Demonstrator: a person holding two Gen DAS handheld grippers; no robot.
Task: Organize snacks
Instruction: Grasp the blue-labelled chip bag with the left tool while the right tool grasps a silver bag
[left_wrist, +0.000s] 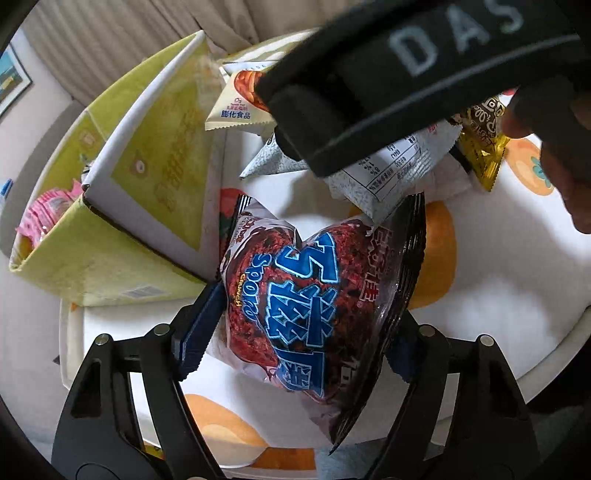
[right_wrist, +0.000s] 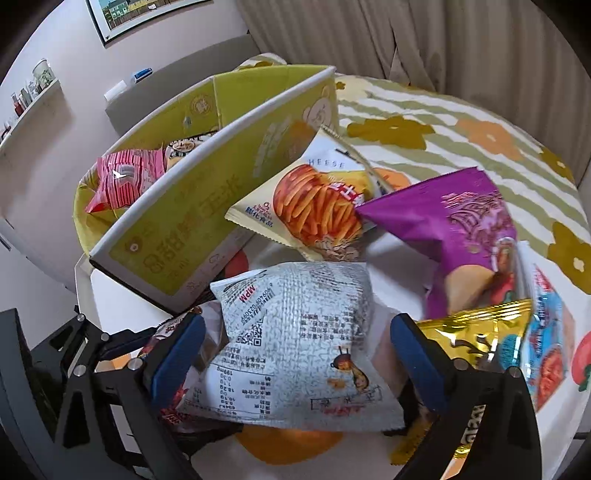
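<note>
My left gripper is shut on a red-brown Sponge Crunch bag with blue lettering, held just above the table beside the yellow-green cardboard box. My right gripper has its blue pads on both sides of a grey-white snack packet and touches it only on the left; the jaws stand wide. That packet shows in the left wrist view under the right gripper's black body. The box holds a pink packet.
On the flowered tablecloth lie a cheese-stick packet, a purple bag, a gold bag and a blue-red packet. A curtain hangs behind the table. A shelf with jars is at the left wall.
</note>
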